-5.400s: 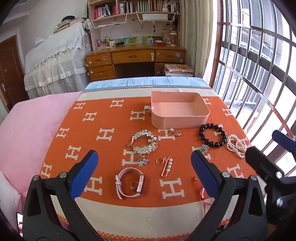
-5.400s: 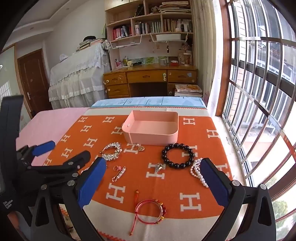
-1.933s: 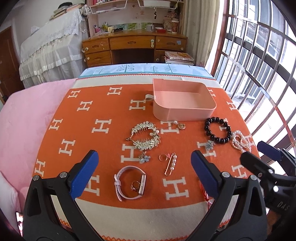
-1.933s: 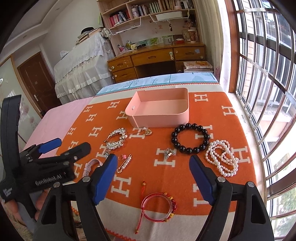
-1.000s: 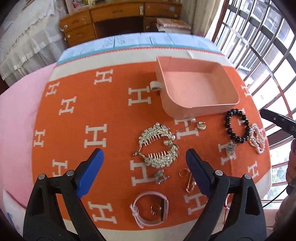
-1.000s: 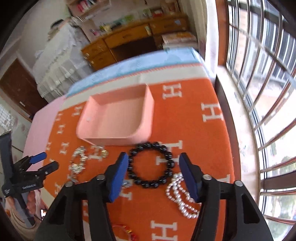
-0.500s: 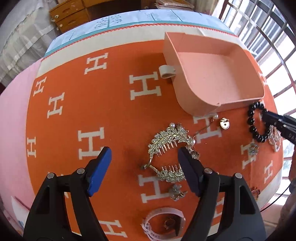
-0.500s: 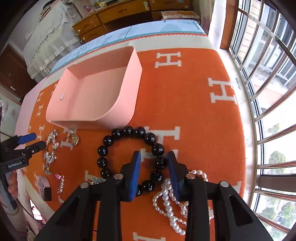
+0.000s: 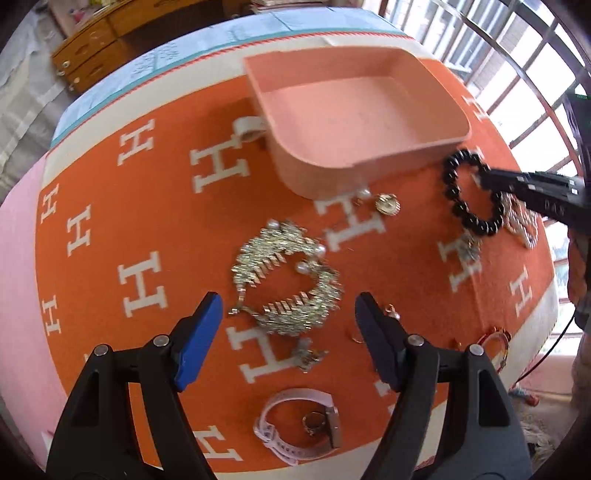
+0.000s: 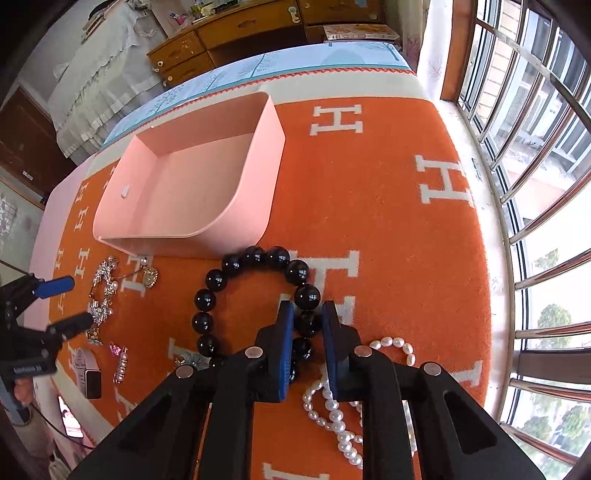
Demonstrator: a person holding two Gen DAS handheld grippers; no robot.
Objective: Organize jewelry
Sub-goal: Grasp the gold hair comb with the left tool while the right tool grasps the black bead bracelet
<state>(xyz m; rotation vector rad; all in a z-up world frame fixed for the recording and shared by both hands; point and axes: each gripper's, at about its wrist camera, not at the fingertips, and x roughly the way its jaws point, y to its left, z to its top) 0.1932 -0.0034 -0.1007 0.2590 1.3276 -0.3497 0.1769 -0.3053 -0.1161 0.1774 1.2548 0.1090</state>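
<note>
Both grippers have dropped close to the jewelry since a second ago, and the right gripper [image 10: 307, 314] has narrowed from a half-wide spread. Its jaws are closing, one blue pad on each side of a bead of the black bead bracelet [image 10: 216, 279], which lies on the orange blanket [image 10: 388, 206] just in front of the pink tray [image 10: 275, 177]. The left gripper [image 9: 288, 314] hangs with its jaws wide over the silver hair comb [image 9: 286, 275], not touching it.

The blanket, patterned with white H letters, covers a bed. Beyond it stand a wooden desk [image 10: 255, 26] with drawers and a white lace-covered piece of furniture [image 10: 96, 66]; a barred window [image 10: 535, 110] runs along the right side.

Around the bracelet lie a pearl strand [image 10: 332, 406], touching it beside the right gripper's pads, and a small silver charm [image 9: 469, 249] close by. A gold pendant [image 9: 387, 204] on a thin chain sits just in front of the tray. Near the blanket's front edge lie a pink watch [image 9: 295, 424] with a ring [image 9: 314, 430] inside its loop, and a red cord bracelet [image 9: 496, 343] at the right edge.

The tray holds nothing; a small white loop [image 9: 249, 127] sits against its left wall.
</note>
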